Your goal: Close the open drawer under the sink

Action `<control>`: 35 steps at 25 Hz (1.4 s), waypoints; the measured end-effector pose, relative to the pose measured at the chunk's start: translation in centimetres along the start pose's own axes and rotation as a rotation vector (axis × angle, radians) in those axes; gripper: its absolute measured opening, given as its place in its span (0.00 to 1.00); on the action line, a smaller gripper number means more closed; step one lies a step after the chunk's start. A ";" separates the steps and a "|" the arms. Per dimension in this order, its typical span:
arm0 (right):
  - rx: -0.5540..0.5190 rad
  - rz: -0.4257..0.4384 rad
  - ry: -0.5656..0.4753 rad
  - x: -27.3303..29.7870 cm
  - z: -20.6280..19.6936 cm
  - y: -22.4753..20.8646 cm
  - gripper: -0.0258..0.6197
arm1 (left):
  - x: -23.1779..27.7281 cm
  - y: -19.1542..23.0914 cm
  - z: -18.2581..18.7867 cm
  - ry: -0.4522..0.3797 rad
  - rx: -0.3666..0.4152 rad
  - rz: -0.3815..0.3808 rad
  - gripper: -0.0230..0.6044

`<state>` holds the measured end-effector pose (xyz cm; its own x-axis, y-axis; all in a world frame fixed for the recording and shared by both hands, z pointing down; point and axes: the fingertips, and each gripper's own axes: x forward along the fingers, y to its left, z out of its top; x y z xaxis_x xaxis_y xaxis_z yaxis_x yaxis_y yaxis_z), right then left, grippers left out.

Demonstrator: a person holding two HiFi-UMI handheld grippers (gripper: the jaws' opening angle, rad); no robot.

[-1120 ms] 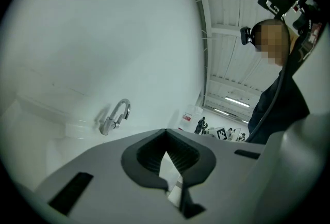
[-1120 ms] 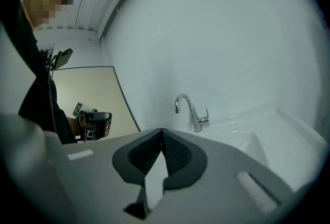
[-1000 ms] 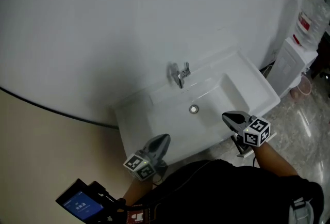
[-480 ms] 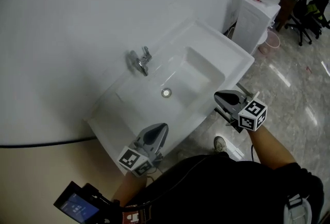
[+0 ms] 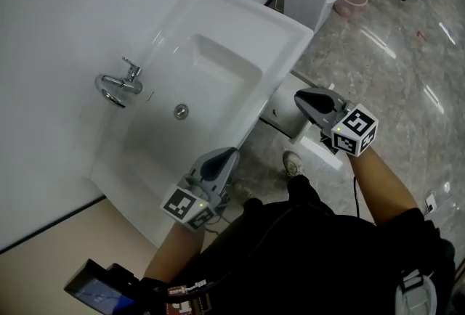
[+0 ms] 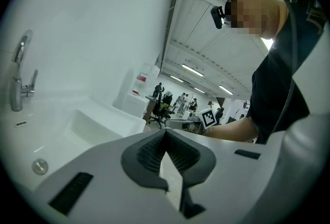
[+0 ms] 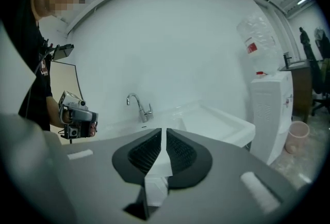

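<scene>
Jaws pressed together and empty, holds left gripper [image 5: 229, 154] and right gripper [image 5: 300, 98] close before the sink [image 5: 287, 22], likely as blunt pushers for the protruding drawer [image 5: 280, 114].

Bright, even indoor light throughout. Ceiling strip lights [image 6: 192, 69] glow at one o'clock in the left gripper view, and the polished floor [image 5: 407, 52] shows glare streaks at two o'clock. Both gripper views bulge into black corners, with a soft foreground.
</scene>
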<state>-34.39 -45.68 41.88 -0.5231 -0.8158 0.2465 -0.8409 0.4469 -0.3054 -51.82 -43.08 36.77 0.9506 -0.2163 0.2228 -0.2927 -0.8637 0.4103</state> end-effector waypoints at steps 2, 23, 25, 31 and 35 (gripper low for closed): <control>0.002 -0.027 -0.007 -1.4 -1.2 -2.1 0.05 | 3.0 -0.6 -1.2 0.022 -0.004 -0.018 0.04; -0.015 -0.152 0.185 -7.0 -25.2 -11.8 0.20 | 17.2 -1.5 -19.6 0.339 -0.063 -0.142 0.04; -0.045 -0.142 0.236 -6.8 -27.8 -12.1 0.23 | 17.9 -1.2 -20.9 0.350 -0.069 -0.142 0.04; -0.110 -0.127 0.359 -6.0 -34.7 -12.9 0.30 | 19.0 -0.4 -24.5 0.380 -0.102 -0.124 0.04; -0.122 -0.141 0.388 -5.5 -37.7 -13.5 0.31 | 19.2 -0.2 -26.5 0.394 -0.107 -0.113 0.04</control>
<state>-25.37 -33.43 79.34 -0.3955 -0.6843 0.6126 -0.9062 0.3994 -0.1389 -36.23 -35.01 64.42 0.8709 0.0859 0.4838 -0.2178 -0.8151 0.5369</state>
